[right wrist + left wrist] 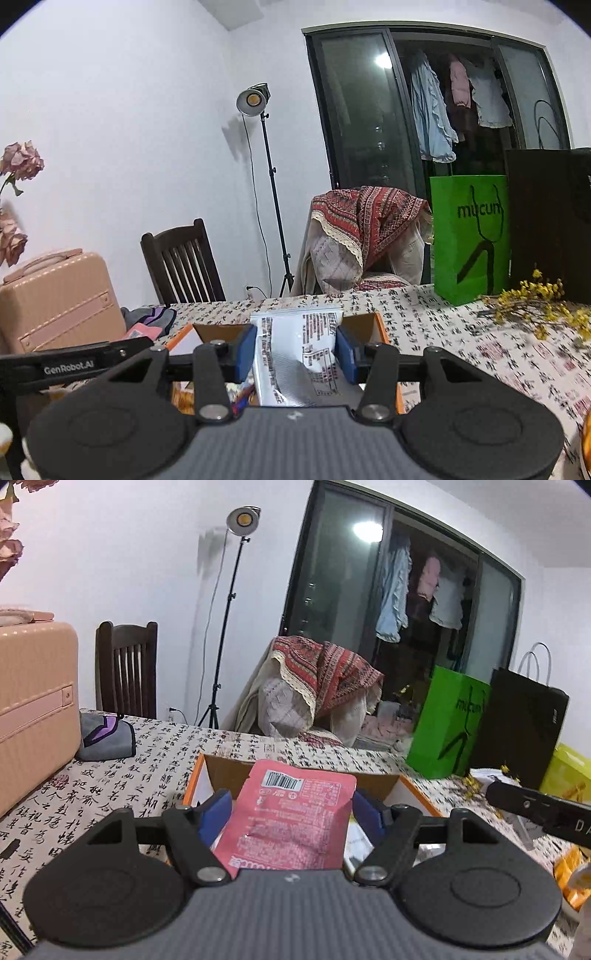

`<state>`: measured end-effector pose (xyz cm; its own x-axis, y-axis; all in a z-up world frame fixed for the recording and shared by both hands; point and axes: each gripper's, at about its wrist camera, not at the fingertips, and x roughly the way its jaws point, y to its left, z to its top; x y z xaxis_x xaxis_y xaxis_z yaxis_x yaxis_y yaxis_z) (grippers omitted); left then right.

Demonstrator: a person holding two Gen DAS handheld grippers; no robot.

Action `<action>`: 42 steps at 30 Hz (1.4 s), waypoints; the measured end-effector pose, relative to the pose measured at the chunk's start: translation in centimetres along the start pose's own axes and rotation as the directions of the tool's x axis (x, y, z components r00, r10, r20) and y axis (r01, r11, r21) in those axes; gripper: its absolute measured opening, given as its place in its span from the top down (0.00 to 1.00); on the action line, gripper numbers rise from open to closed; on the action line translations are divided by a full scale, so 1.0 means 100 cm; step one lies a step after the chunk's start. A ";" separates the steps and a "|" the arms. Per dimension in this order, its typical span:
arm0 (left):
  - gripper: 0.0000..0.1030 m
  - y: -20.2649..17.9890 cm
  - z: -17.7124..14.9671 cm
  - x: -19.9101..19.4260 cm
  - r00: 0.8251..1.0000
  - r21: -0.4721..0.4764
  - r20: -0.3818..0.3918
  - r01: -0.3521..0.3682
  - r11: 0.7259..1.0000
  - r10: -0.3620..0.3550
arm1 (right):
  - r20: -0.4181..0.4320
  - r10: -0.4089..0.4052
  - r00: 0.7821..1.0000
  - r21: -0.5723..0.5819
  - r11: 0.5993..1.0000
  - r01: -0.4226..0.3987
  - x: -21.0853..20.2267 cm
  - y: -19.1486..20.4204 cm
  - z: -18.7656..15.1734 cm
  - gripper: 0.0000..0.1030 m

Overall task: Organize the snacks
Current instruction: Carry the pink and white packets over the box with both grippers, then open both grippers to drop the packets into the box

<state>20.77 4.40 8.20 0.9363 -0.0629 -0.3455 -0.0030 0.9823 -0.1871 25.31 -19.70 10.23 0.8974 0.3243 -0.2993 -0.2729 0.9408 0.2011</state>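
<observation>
Now left gripper (291, 808) clamps pink packet (291, 819), right gripper (297, 349) pinches white packet (299, 354); lower both level into orange-rimmed box (229, 771).

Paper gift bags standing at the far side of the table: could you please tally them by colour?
Green paper gift bag: 1
Black paper gift bag: 1
Yellow-green paper gift bag: 1
Total: 3
</observation>
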 end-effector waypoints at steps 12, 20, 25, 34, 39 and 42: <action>0.29 -0.006 -0.005 0.060 0.982 -0.082 -0.005 -0.190 0.978 0.190 | -0.027 -0.037 0.999 -0.006 0.999 0.037 0.079 -0.007 -0.003 0.56; 0.29 0.002 -0.016 0.073 0.966 -0.053 0.056 -0.248 0.967 0.251 | -0.057 -0.011 0.998 0.012 1.000 0.012 0.104 -0.022 -0.029 0.56; 0.28 0.001 -0.021 0.075 0.967 -0.035 0.046 -0.249 0.968 0.251 | -0.072 -0.014 0.997 0.032 0.999 0.017 0.110 -0.027 -0.034 0.56; 0.00 -0.001 -0.025 0.065 0.970 -0.051 0.087 -0.224 0.973 0.228 | -0.089 -0.025 0.996 0.034 0.999 0.028 0.109 -0.030 -0.037 0.34; 0.00 0.005 -0.023 0.058 0.973 -0.100 0.090 -0.204 0.974 0.213 | -0.074 -0.016 0.997 0.048 0.999 0.019 0.103 -0.032 -0.038 0.00; 0.00 0.007 -0.022 0.057 0.972 -0.114 0.086 -0.209 0.971 0.219 | -0.076 -0.018 0.997 0.050 0.998 0.022 0.102 -0.033 -0.038 0.00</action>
<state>25.37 4.33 4.09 0.9394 0.1695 -0.2979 -0.2390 0.9470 -0.2146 34.08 -19.07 2.96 0.8734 0.3134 -0.3727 -0.2351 0.9417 0.2408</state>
